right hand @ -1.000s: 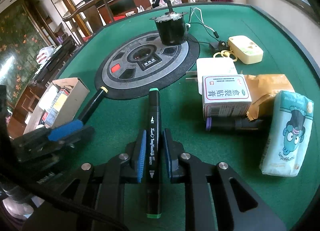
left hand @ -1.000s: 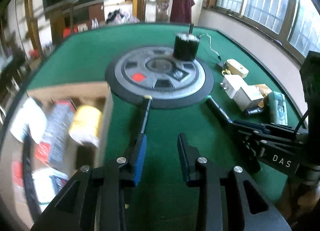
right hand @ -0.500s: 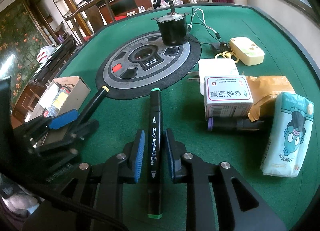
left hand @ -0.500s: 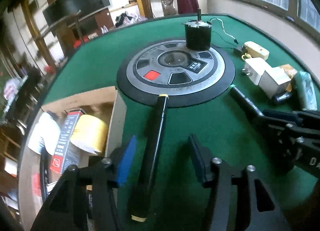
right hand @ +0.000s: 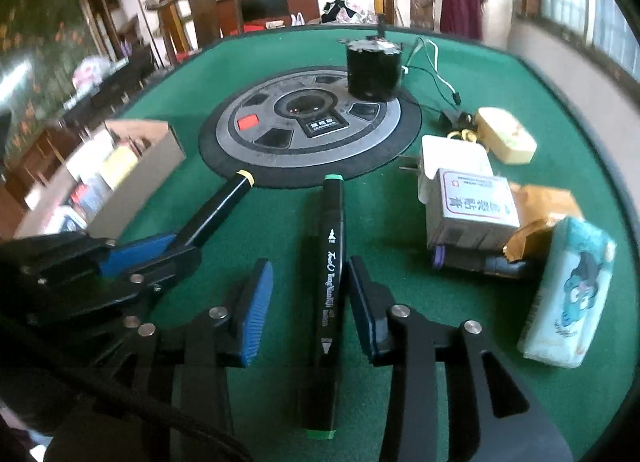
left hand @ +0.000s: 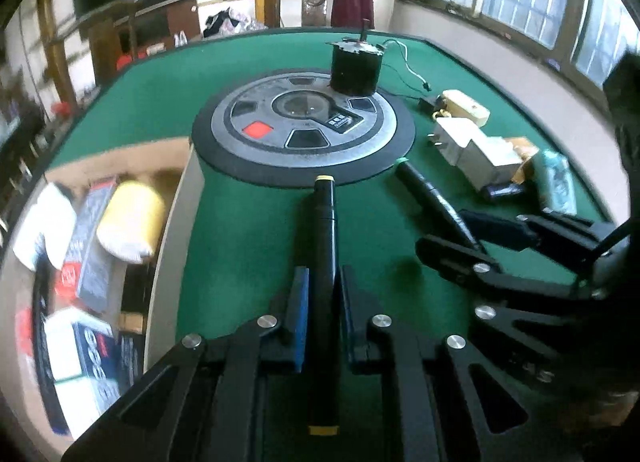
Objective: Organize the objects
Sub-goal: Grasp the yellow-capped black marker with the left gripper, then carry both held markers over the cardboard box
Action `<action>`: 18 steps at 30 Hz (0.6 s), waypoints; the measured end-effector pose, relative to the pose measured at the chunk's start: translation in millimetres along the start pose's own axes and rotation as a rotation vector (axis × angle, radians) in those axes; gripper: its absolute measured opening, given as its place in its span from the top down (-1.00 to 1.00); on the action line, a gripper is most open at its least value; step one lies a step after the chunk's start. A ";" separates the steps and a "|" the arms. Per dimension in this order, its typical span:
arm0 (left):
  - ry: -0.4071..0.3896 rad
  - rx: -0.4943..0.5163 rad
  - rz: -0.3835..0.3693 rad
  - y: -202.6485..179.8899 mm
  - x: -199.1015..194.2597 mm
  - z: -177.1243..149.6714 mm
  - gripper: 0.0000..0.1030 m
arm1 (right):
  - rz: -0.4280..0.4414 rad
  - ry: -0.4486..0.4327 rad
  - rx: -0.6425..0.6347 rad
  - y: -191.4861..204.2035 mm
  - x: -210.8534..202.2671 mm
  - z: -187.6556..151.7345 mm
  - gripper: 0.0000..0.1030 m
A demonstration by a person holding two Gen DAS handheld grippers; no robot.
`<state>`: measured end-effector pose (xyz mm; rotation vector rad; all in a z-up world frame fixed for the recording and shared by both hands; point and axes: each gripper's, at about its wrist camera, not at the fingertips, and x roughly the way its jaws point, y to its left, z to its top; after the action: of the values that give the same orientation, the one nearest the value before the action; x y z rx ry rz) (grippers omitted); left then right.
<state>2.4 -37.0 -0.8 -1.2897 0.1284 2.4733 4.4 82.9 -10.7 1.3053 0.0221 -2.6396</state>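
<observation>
My left gripper (left hand: 323, 282) is shut on a black marker with yellow ends (left hand: 323, 246), which points toward the round grey disc (left hand: 304, 121). The same marker (right hand: 218, 209) shows in the right wrist view, held by the left gripper (right hand: 160, 250). My right gripper (right hand: 310, 282) is open, its blue pads apart on either side of a black marker with green ends (right hand: 328, 274) lying on the green felt. That marker (left hand: 428, 197) also shows in the left wrist view beside the right gripper (left hand: 472, 238).
A cardboard box (left hand: 176, 221) with packets and a yellow roll sits at the left, also in the right wrist view (right hand: 148, 165). A black motor (right hand: 374, 71) stands on the disc. A white box (right hand: 472, 205), plug, brown packet, tissue pack (right hand: 568, 294) and purple-tipped marker lie to the right.
My left gripper has closed on the yellow-ended marker. My right gripper has opened and released the green-ended marker, which now lies on the felt.
</observation>
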 end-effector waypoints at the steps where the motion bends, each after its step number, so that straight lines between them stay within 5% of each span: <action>1: -0.004 -0.019 -0.014 2.8 -3.0 -1.5 0.78 | -0.031 0.000 -0.013 1.9 -0.1 -0.5 0.54; 2: -0.012 -0.041 -0.030 6.0 -7.3 -3.2 0.78 | -0.042 0.001 -0.020 2.4 -0.1 -0.9 0.77; 7: -0.076 -0.101 -0.083 22.5 -42.6 -15.3 0.78 | -0.019 -0.002 0.020 -3.6 -3.0 -2.1 0.77; 18: -0.166 -0.244 -0.109 107.9 -108.4 -38.2 0.78 | 0.355 -0.039 0.205 11.6 -49.8 9.6 0.76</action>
<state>51.9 -175.4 56.2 -1.1401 -0.2858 2.5471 28.4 79.1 35.3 1.1853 -0.4544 -2.4071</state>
